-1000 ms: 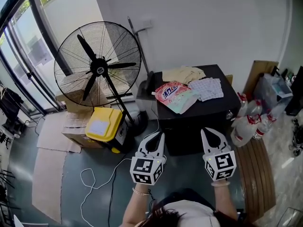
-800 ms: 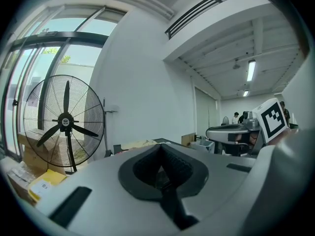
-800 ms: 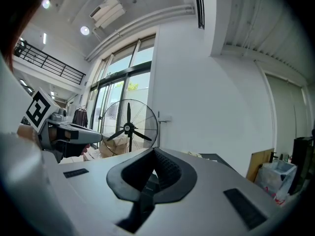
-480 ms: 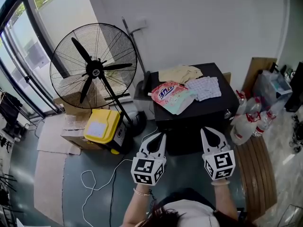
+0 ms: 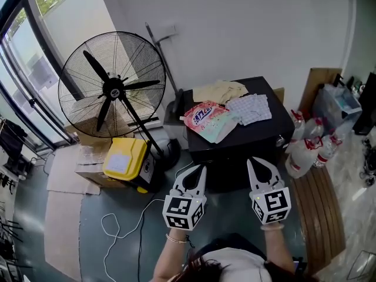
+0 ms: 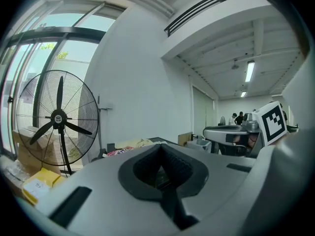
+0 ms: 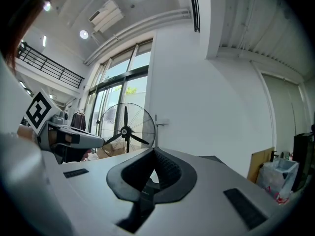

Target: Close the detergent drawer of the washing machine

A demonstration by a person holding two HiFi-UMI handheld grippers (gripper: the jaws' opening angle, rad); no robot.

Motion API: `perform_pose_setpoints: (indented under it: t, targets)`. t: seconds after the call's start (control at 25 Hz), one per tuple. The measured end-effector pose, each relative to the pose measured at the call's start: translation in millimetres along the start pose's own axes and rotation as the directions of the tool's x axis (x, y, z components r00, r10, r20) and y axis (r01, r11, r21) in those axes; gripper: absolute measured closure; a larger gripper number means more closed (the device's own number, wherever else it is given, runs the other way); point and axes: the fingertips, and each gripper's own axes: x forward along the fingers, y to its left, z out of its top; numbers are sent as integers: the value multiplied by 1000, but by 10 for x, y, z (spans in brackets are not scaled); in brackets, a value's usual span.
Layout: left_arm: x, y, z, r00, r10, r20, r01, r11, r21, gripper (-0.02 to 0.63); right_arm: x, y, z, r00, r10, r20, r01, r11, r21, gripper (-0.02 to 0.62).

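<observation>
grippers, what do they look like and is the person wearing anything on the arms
The left gripper and right gripper match: pale grey-white shells tapering to pointed jaws, lined with dark ribbed pads. Each carries a white cube printed with black square markers. No cables show. A thin bracelet sits on the left wrist, and the person wears a white top.

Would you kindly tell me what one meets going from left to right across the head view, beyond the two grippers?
standing fan → pink printed bag → checked cloth → plastic bottles
</observation>
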Motion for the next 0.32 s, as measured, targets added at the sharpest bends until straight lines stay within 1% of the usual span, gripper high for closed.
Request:
perform_pose_setpoints:
  t: [0.32]
  targets:
    - [66,-78,-9,1000,-12,-6,12,1000,7,588,-57,-97,16,1000,-14,26,13,1000,11,569]
